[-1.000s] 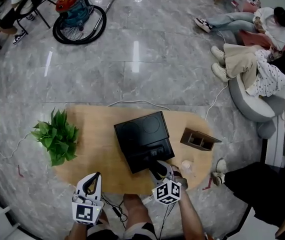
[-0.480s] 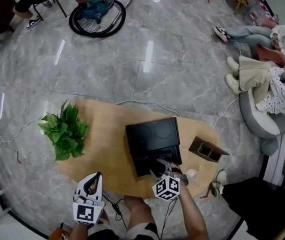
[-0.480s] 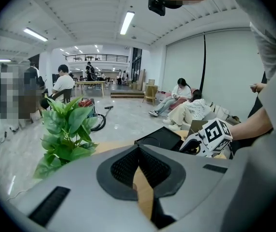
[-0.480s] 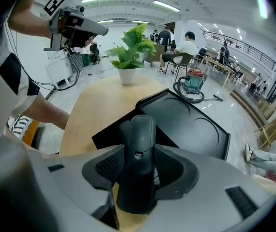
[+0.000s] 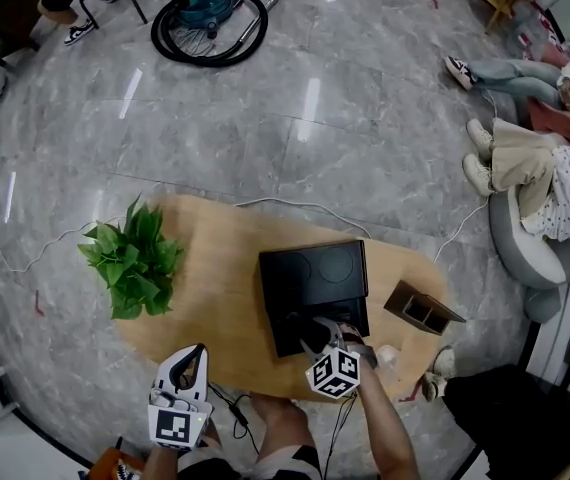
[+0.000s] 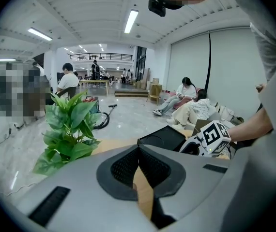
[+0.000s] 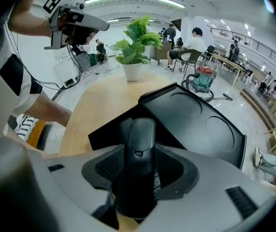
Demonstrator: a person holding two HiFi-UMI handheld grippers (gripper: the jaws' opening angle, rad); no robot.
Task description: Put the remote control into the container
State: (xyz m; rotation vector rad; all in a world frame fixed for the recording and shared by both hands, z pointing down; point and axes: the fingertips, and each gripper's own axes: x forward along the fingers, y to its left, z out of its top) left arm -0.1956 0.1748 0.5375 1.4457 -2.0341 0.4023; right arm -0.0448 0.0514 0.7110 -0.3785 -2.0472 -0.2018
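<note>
Clearly, in right gripper view only: right tongs [image 7: 139, 170] tight on remote control [image 7: 142, 134]; left tongs [image 6: 139, 159] together.

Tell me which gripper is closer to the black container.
Right. The right gripper, holding the remote control, is over the black container at its near edge; the left gripper hangs apart by the table edge.

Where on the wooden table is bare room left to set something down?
The widest bare patch lies between the plant and the black container. A narrow strip runs along the table edge behind the container. The right end is crowded: brown box, small white object, right gripper holding the remote.
</note>
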